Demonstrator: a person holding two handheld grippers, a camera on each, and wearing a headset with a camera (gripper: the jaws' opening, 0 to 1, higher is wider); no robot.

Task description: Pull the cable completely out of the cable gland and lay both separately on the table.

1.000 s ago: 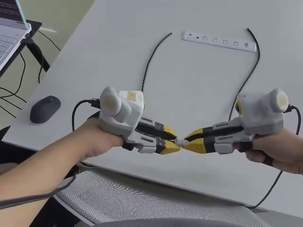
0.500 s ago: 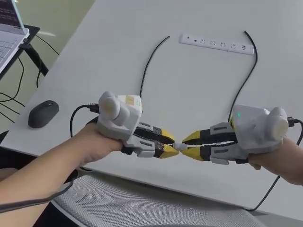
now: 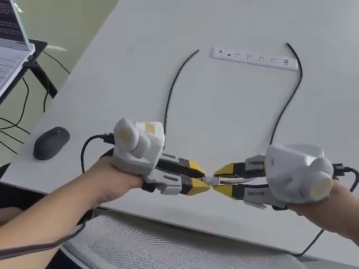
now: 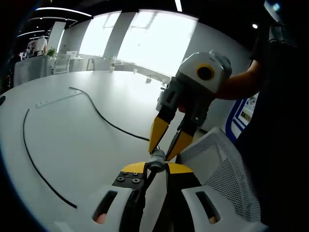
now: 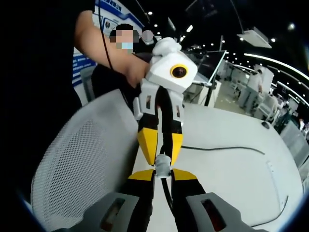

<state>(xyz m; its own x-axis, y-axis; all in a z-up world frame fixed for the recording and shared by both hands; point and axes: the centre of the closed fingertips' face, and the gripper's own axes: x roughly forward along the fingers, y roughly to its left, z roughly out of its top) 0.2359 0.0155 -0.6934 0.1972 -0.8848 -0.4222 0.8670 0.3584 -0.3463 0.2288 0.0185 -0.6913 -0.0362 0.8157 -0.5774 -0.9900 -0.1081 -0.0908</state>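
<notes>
Where the two grippers meet nose to nose over the near edge of the white table point(image 3: 235, 112), the small pale cable gland point(image 3: 211, 180) is held in the air between them, off the surface; the left gripper point(image 3: 205, 180) is clenched on it from one side, and the right gripper point(image 3: 217, 180) meets it from the other. Beyond the gland lies a loose black lead point(image 3: 173, 89), and farther beyond it a white power strip point(image 3: 253, 58) with its black cord point(image 3: 289, 89); well to the gland's left sit a computer mouse point(image 3: 51, 142) and a laptop point(image 3: 8, 50); just below the gland is a grey mesh chair point(image 3: 168, 241).

In the left gripper view the gland is pinched at the tips of that gripper's own yellow jaws, with the right gripper's jaws on its far end; behind the gland the table spreads broad and rounded, under bright windows point(image 4: 149, 43).

In the right gripper view a thin black cable point(image 5: 167, 189) runs back from the gland between the right gripper's own jaws, which seem to grip it just behind the gland; the cable is not yet out; above is a dark, spot-lit ceiling point(image 5: 217, 19).
</notes>
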